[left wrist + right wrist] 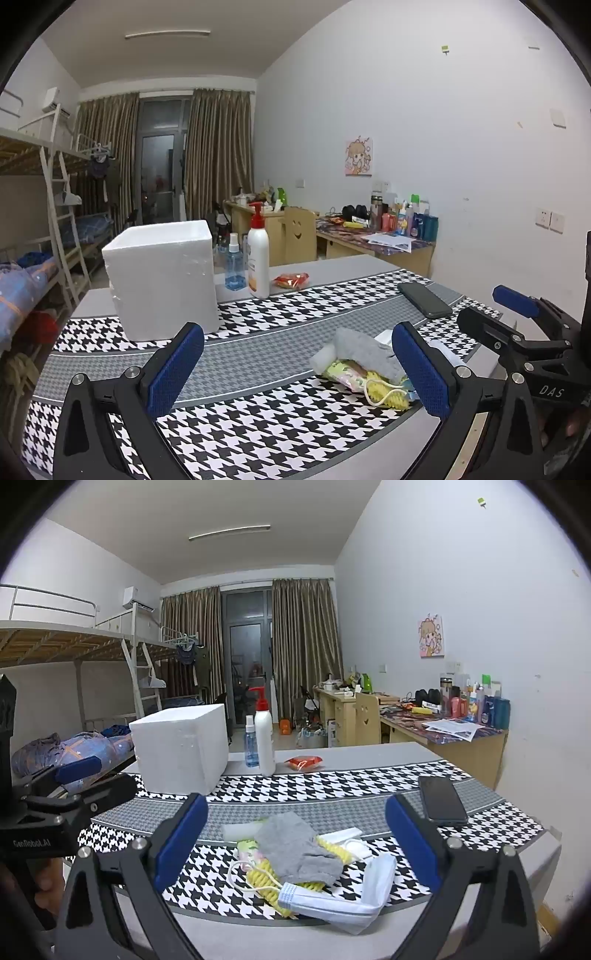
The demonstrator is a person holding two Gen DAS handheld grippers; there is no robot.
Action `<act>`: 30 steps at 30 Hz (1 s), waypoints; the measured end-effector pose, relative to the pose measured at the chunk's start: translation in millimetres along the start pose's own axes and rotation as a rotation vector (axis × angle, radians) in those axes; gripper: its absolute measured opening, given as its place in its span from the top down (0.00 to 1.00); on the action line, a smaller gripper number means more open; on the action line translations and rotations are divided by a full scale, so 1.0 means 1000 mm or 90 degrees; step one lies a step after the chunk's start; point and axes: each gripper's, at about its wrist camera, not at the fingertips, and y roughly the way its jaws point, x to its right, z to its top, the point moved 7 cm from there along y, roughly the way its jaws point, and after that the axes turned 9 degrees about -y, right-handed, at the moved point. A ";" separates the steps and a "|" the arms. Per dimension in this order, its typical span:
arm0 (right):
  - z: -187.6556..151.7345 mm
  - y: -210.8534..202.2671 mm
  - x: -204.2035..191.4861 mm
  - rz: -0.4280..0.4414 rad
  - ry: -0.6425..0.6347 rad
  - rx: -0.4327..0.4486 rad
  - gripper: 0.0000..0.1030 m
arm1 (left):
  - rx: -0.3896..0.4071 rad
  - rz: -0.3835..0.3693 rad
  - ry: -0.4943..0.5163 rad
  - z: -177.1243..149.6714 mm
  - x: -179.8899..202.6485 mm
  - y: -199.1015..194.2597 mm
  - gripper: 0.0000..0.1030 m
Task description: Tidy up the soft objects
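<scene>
Viewed from both wrist cameras over a table (369, 753) covered with a houndstooth cloth (295, 790).

Left gripper (295, 369): blue-padded tongs spread wide, nothing between the pads, hovering at the near edge. Right gripper (295, 842): tongs likewise spread wide, empty, hovering over the near edge just right of the left one.

Soft objects found in one loose pile near the front of the table, ahead of the right gripper: grey sock (299, 849) on top, draped over a yellow knitted item (266, 878) and a small patterned cloth (251, 851); pale blue face mask (332, 901) nearest, at the cloth's front edge; white foam piece (240, 829) at the far left of the pile; small white pads (351, 840) at its far right. Pile touched by neither gripper.

White foam box (181, 749) stood far left on the table. Blue spray bottle (252, 746) and white pump bottle (265, 738) just right of it, side by side. Red packet (304, 763) right of the bottles. Dark phone (441, 799) lay flat at right, well apart from the pile.
</scene>
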 end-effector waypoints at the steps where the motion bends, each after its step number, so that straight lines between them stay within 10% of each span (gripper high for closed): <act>1: 0.000 0.000 0.000 0.001 0.001 -0.001 0.04 | 0.001 0.001 0.001 0.000 0.000 -0.001 0.01; 30: -0.001 -0.001 0.004 -0.003 0.000 -0.004 0.04 | -0.021 0.006 0.008 -0.002 -0.001 0.006 0.01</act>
